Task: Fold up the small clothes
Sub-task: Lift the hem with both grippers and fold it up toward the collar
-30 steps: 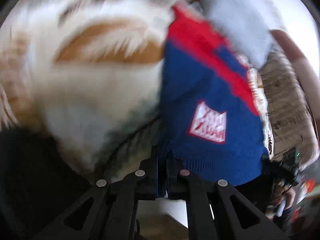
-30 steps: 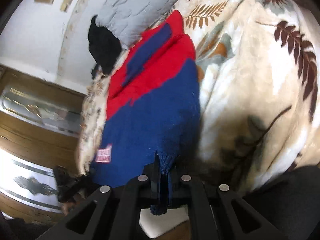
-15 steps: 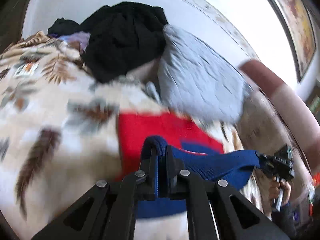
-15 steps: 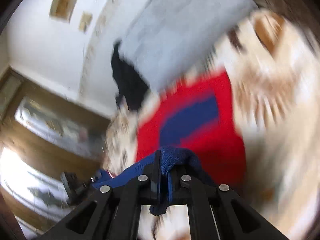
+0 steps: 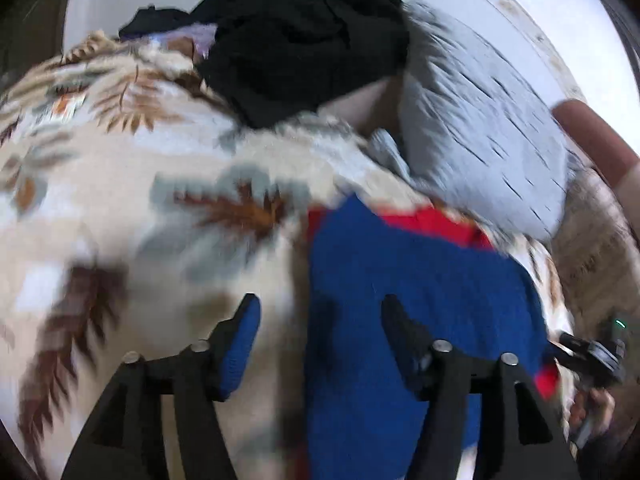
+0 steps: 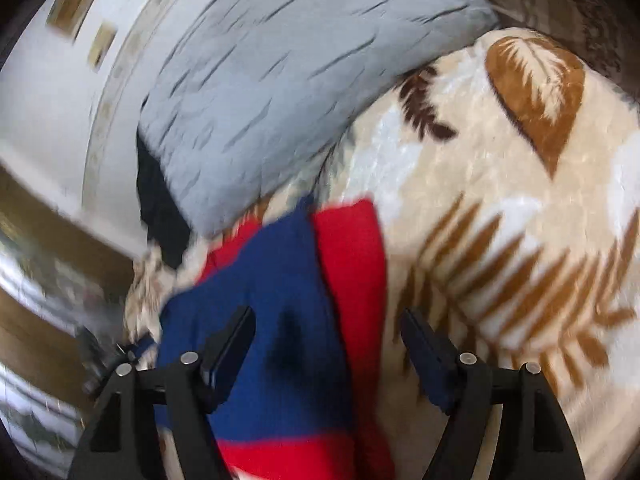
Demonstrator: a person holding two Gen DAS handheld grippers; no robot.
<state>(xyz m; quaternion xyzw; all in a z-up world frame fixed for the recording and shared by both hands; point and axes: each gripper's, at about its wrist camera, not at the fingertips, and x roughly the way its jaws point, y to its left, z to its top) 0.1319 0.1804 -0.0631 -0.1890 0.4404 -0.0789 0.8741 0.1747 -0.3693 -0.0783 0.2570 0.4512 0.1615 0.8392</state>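
Sweater (image 5: 420, 280) in blue and red lies doubled over on the leaf-patterned blanket (image 5: 120, 200) of the bed, just short of the grey pillow (image 5: 480, 152) and the heap of black clothes (image 5: 304, 32) beyond it. Both pairs of fingers have just been opening and now stand released, with knit showing below and between them but pressed by neither. The left gripper (image 5: 320, 324) hangs over the sweater's left edge, one finger above bare blanket and the other above blue knit; the right gripper (image 6: 326, 336) hangs over the opposite part, where the blue layer (image 6: 260, 300) overlaps the red (image 6: 352, 260). The garment runs away from both hands toward the pillow, so a further fold across its width would likely start from either side edge; both hands look about equally near.
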